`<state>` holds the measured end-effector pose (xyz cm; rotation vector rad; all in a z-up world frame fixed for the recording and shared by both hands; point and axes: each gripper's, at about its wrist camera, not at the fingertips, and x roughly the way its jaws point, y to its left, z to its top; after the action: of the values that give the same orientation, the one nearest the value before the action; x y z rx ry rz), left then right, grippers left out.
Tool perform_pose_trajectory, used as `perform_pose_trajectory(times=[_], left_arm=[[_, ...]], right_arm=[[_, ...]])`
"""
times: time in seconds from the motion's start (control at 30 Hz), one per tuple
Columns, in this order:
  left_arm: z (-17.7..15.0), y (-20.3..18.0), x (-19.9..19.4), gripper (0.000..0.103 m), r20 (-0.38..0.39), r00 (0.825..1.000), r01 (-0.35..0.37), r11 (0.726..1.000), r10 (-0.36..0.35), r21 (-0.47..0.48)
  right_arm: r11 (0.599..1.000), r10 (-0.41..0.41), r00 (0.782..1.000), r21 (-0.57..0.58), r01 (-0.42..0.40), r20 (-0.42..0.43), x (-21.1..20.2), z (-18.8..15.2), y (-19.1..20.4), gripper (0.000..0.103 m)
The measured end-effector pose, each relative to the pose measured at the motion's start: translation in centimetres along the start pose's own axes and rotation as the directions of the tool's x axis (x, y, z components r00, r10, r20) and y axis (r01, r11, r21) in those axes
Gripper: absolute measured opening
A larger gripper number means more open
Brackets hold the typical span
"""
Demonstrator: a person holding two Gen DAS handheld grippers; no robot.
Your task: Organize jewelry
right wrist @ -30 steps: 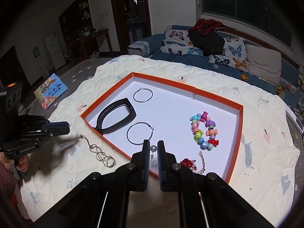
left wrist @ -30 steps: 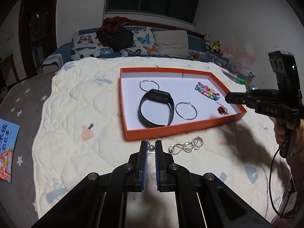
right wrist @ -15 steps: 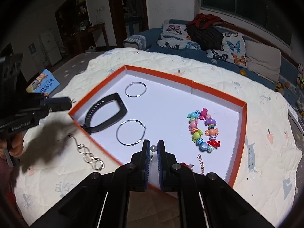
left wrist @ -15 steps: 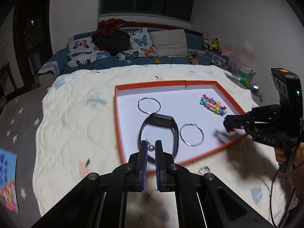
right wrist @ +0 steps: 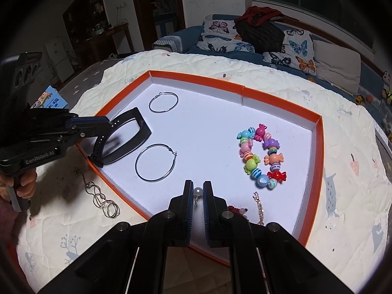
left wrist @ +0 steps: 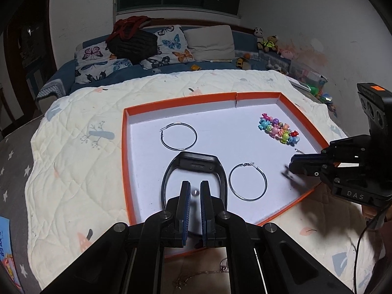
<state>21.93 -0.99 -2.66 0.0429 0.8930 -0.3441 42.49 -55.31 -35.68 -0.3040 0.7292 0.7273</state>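
Observation:
My left gripper point(left wrist: 195, 184) is shut on a small pearl stud point(left wrist: 195, 192) and hangs over the black wristband point(left wrist: 196, 163) inside the orange tray point(left wrist: 126, 164). My right gripper point(right wrist: 198, 184) is shut on a second pearl earring point(right wrist: 198, 191) above the tray's near edge point(right wrist: 122, 196). On the white tray floor lie two silver hoops point(right wrist: 163, 102) point(right wrist: 156, 162), a candy-bead bracelet point(right wrist: 261, 155), a red piece point(right wrist: 235, 208) and a rhinestone strand point(right wrist: 258, 205). The left gripper point(right wrist: 107, 125) also shows in the right wrist view, above the wristband point(right wrist: 132, 134).
A silver link chain point(right wrist: 103, 198) lies on the cream quilt point(right wrist: 348, 183) just outside the tray's left wall. A hand point(right wrist: 24, 183) holds the left gripper's handle. Pillows and a dark bag point(left wrist: 133, 41) sit at the bed's far end, and a blue book point(right wrist: 49, 99) lies on the floor.
My left gripper has travelled forward with its pearl stud, from above the quilt in front of the tray to over the wristband inside it. The right gripper has sunk slightly toward the tray.

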Motion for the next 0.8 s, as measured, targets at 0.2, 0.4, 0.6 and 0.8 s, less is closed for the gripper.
perform_pose_trajectory(times=[0.2, 0.4, 0.6, 0.8], left_arm=[[0.0, 0.3, 0.5, 0.009, -0.011, 1.000, 0.006, 1.000, -0.006, -0.013], [-0.7, -0.2, -1.6, 0.009, 0.022, 1.000, 0.003, 1.000, -0.003, 0.013], [-3.0, -0.8, -4.4, 0.009, 0.035, 0.999, 0.002, 0.999, -0.003, 0.047], [-6.4, -1.8, -5.1, 0.009, -0.006, 1.000, 0.030, 0.996, -0.030, 0.081]], right_arm=[[1.000, -0.005, 1.000, 0.008, 0.005, -0.005, 0.0, 0.0, -0.2, 0.010], [1.000, -0.003, 1.000, 0.009, 0.003, 0.002, -0.7, 0.0, -0.1, 0.014], [1.000, -0.007, 1.000, -0.005, 0.007, 0.025, -1.6, -0.3, 0.5, 0.034], [1.000, 0.006, 0.999, -0.012, -0.005, 0.045, -2.6, -0.8, 1.3, 0.034]])
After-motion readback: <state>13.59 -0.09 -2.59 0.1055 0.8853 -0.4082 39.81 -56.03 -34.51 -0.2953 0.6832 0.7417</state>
